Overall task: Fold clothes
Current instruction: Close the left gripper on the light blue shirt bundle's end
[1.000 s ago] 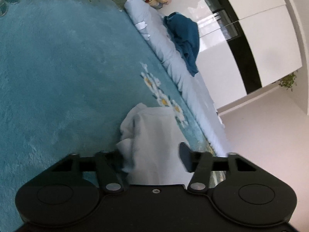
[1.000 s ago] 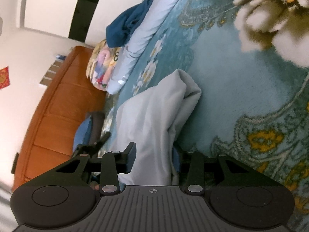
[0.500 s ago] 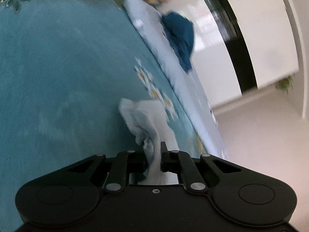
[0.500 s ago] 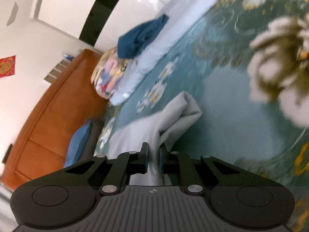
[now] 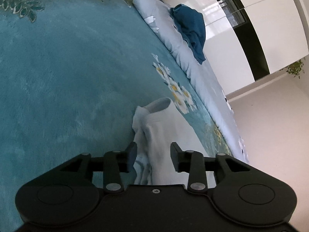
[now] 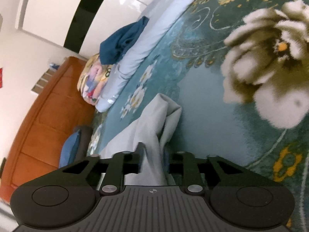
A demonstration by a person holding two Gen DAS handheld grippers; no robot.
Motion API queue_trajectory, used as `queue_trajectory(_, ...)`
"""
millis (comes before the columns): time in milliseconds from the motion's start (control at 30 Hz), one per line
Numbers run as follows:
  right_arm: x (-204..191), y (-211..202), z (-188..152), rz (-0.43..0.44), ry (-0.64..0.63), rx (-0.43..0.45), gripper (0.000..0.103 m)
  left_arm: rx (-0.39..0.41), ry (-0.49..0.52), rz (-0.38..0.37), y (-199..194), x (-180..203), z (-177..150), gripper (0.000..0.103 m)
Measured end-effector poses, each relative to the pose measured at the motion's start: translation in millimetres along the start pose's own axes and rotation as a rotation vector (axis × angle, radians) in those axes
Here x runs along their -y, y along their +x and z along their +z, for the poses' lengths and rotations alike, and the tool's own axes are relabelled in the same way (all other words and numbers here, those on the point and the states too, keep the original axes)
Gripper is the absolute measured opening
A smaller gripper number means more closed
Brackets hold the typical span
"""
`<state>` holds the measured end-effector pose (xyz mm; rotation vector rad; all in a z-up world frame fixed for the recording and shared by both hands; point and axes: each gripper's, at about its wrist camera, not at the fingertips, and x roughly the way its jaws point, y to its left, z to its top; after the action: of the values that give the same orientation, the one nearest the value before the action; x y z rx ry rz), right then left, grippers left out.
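Observation:
A white garment point(image 5: 164, 131) lies partly folded on the teal flowered blanket point(image 5: 67, 77), its collar end pointing away. My left gripper point(image 5: 153, 154) straddles its near edge; the jaws are opening, and the cloth lies loose between the fingers point(image 5: 132, 154). In the right wrist view the same garment point(image 6: 150, 127) rises in a soft ridge between the fingers of my right gripper point(image 6: 153, 154). Those jaws are opening too, with the fold still standing between them.
A dark blue garment point(image 5: 191, 29) is draped over the rolled pale blue quilt point(image 5: 164, 23) along the bed's far side. A colourful pillow point(image 6: 92, 83), a blue cushion point(image 6: 69, 148) and the wooden headboard point(image 6: 38, 125) lie at the head end. The bed edge drops to the floor point(image 5: 270, 135).
Both grippers pinched the white garment half a second ago and have since spread their fingers. The garment now lies flatter and more spread under the left gripper, which shifted slightly.

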<state>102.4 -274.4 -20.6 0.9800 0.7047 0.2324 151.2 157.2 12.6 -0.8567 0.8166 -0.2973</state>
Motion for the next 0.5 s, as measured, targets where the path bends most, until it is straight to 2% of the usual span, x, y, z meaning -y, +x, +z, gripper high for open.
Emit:
queue_trajectory(33,0,-1,0,-0.002,0.001,0.006,0.028,0.003,0.006,-0.001,0,1,1,0.047)
queue_trajectory(67,1,-4,1,-0.003,0.000,0.013,0.038,0.004,0.013,-0.001,1,1,2,0.052)
queue_trajectory(133,1,-8,3,-0.005,-0.003,0.028,0.052,-0.002,0.028,0.012,6,3,4,0.058)
queue_trajectory(233,3,-10,3,-0.015,-0.007,0.011,0.056,-0.016,0.061,0.028,14,6,5,0.065)
queue_trajectory(433,3,-2,-4,0.007,-0.022,-0.067,0.058,-0.084,0.049,-0.035,34,6,7,0.065)
queue_trajectory(500,0,2,-6,-0.001,-0.037,-0.079,0.058,-0.102,0.076,-0.034,38,9,6,0.065)
